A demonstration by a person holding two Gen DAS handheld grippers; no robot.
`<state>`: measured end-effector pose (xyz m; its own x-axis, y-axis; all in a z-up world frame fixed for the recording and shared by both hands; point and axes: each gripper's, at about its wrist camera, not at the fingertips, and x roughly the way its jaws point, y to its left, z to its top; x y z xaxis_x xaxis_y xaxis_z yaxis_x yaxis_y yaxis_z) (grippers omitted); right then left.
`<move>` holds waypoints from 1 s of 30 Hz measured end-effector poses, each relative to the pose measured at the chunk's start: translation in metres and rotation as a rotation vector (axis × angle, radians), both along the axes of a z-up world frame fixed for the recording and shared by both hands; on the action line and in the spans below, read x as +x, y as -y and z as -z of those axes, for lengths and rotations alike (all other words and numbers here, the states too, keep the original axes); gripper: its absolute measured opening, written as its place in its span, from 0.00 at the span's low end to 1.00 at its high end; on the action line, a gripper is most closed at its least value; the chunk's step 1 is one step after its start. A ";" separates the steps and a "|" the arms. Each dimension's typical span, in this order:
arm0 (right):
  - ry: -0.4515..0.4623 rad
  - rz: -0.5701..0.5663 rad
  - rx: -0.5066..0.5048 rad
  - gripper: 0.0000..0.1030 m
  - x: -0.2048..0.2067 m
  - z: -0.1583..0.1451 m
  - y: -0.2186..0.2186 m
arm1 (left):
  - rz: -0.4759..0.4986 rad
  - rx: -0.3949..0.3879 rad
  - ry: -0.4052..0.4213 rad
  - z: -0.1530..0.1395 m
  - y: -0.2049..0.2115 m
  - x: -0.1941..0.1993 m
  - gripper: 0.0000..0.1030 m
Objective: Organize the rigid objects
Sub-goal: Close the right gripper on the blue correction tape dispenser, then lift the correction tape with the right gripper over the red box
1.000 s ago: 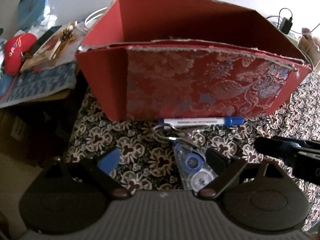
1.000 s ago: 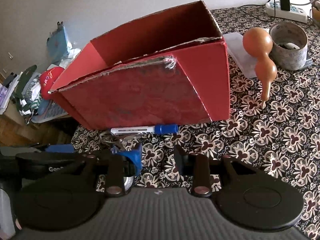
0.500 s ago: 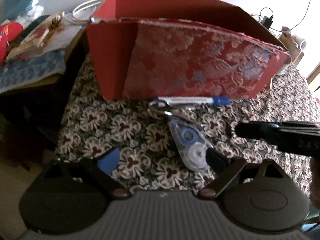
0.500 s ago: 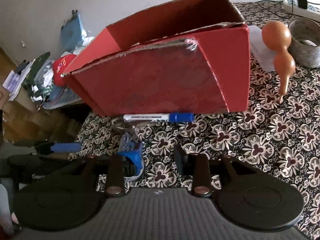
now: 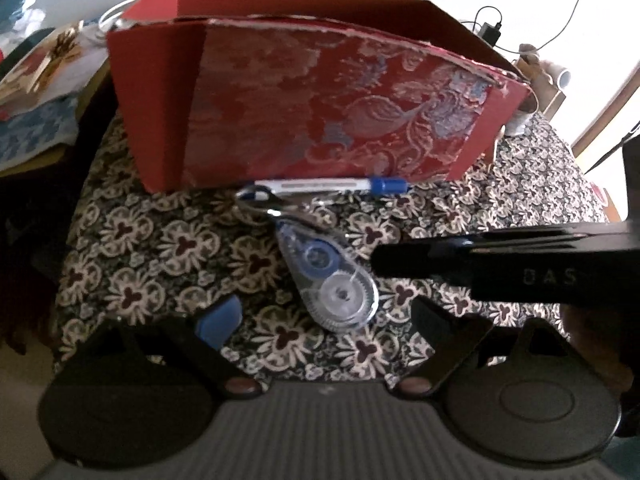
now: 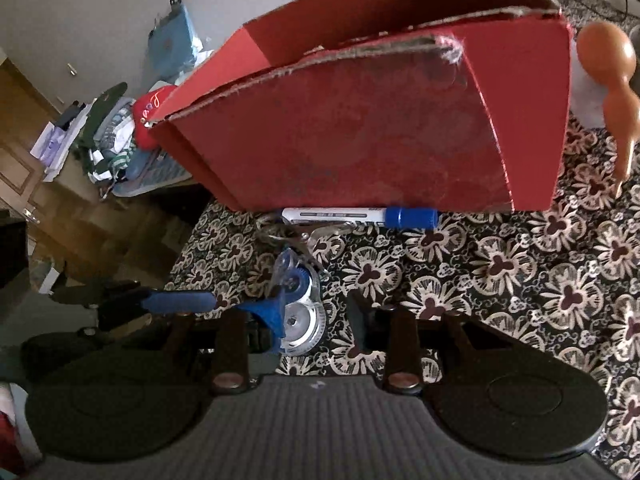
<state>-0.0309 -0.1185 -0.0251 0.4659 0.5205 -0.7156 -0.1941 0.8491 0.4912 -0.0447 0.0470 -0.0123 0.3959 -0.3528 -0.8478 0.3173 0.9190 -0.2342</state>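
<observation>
Box, one; marker, one.

Red box, blue-capped white marker, black-and-cream floral tablecloth

A home: floral tablecloth, cluttered side table.

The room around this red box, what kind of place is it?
Probably a lived-in home room: a floral tablecloth under the red box, a cluttered side table with papers, and a wooden door.
</observation>
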 end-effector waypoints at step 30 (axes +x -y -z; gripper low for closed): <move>-0.115 -0.049 0.136 0.14 0.021 0.026 -0.003 | 0.040 -0.023 -0.029 0.015 0.015 0.009 0.48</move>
<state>-0.0103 -0.1152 -0.0511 0.3573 0.6362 -0.6838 -0.1694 0.7642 0.6224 -0.0352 0.0316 -0.0276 0.3563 -0.3874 -0.8503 0.3463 0.9000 -0.2649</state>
